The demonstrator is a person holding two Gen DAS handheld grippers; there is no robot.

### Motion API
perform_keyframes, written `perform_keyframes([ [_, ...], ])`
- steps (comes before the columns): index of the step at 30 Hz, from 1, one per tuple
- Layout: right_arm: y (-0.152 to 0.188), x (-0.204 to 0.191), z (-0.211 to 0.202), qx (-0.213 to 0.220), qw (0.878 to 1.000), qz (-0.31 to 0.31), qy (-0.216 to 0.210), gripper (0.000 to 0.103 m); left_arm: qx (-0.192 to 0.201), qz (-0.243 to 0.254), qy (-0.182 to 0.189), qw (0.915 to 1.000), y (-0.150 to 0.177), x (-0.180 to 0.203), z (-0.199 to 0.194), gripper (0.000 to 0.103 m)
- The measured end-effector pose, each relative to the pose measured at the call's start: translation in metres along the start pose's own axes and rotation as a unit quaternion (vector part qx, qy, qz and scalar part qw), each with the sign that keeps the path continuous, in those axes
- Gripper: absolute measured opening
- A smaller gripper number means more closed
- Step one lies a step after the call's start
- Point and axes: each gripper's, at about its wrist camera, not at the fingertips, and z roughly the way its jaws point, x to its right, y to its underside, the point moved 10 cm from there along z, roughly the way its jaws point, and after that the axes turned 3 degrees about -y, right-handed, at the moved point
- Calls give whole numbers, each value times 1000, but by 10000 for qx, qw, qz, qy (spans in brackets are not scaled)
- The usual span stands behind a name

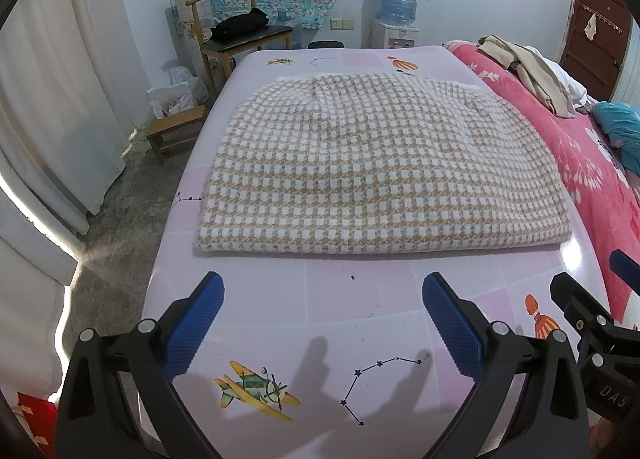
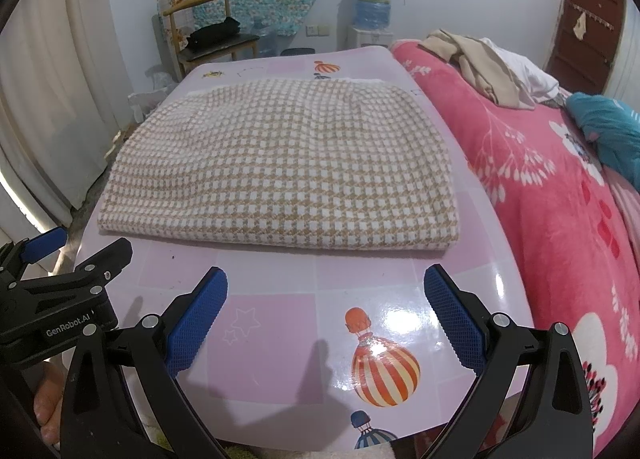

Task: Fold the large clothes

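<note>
The checked garment (image 1: pixel 352 167) is seen lying folded flat on the pink bench (image 1: pixel 360 299), near the bench's middle and well short of its near edge, with the pink bed (image 2: pixel 560 199) just beside the bench on the right. It is judged to be a thick, soft knit, light but limp, likely to sag and slide on the glossy bench top; a hold at the two near corners of the doubled edge would be suggested. The left gripper (image 1: pixel 323 323) and the right gripper (image 2: pixel 326 319) are held over the bare near part of the bench, each with fingers spread wide apart and empty. The layers inside the fold, any sleeves or collar, and the far edge cannot be made out.
</note>
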Motion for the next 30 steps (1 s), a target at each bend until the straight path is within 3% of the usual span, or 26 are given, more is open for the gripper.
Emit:
perform_keyframes([
  [30, 0, 1, 1, -12, 10000, -2, -15, 95, -18, -11, -9, 10000, 0, 1, 1, 98],
])
